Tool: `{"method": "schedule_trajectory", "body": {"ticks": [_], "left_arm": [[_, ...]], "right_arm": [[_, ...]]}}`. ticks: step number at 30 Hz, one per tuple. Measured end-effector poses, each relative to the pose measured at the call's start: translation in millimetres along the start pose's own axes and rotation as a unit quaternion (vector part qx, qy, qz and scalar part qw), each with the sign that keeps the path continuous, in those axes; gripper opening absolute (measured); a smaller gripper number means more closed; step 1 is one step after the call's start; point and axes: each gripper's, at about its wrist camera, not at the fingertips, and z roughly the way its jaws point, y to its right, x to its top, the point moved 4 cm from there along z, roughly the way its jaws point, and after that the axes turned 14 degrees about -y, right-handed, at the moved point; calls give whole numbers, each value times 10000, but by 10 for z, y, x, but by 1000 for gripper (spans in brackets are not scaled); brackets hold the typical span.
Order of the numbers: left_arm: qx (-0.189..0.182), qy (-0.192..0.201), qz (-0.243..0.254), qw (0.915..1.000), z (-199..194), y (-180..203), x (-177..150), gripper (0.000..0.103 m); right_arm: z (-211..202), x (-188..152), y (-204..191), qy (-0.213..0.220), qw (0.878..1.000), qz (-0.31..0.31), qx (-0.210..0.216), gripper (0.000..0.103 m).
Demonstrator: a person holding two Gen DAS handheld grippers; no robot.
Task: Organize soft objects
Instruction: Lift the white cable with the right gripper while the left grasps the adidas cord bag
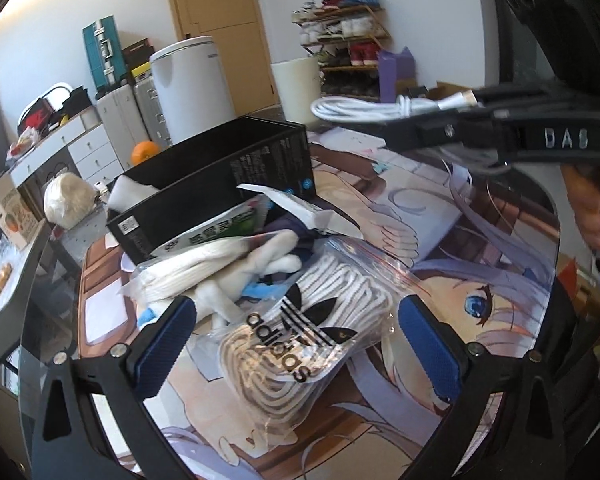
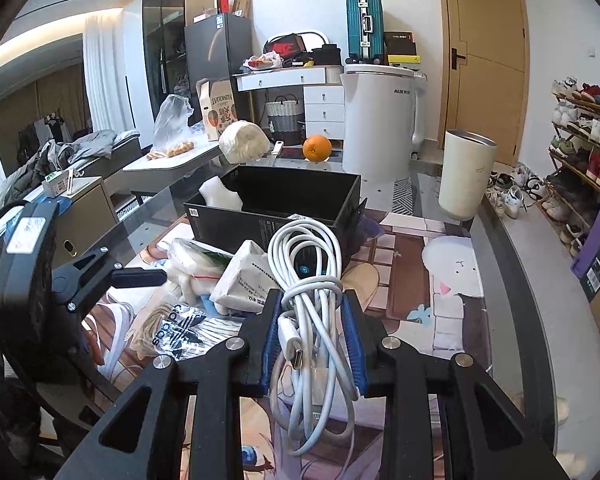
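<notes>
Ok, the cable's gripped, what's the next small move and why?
Probably carry the white cable, clamped in the right gripper, forward over the open black box and let go. The box already holds something white, and the left gripper is open over the bagged laces.

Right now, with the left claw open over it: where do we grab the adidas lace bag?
Grip the adidas lace bag across its narrow middle, over the logo, coming from above. It lies flat and long on the mat, and the left claw already straddles its sides there, probably wide enough.
</notes>
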Motion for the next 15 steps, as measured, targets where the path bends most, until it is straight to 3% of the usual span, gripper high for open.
{"method": "schedule_trajectory", "body": {"ticks": [4,8,15], "left_arm": [[48,-141,128,9998,59,39,17,87],[-3,-224,231,9995,80,66,3,69],[-182,-149,348,9991,54,103,-16,51]], "right_arm": [[-35,-2,5,31,10000,0,17,29],[-29,-5,-13,28,10000,-25,48,29],[-17,-17,-37,-12,9999,-53,105,29]]}}
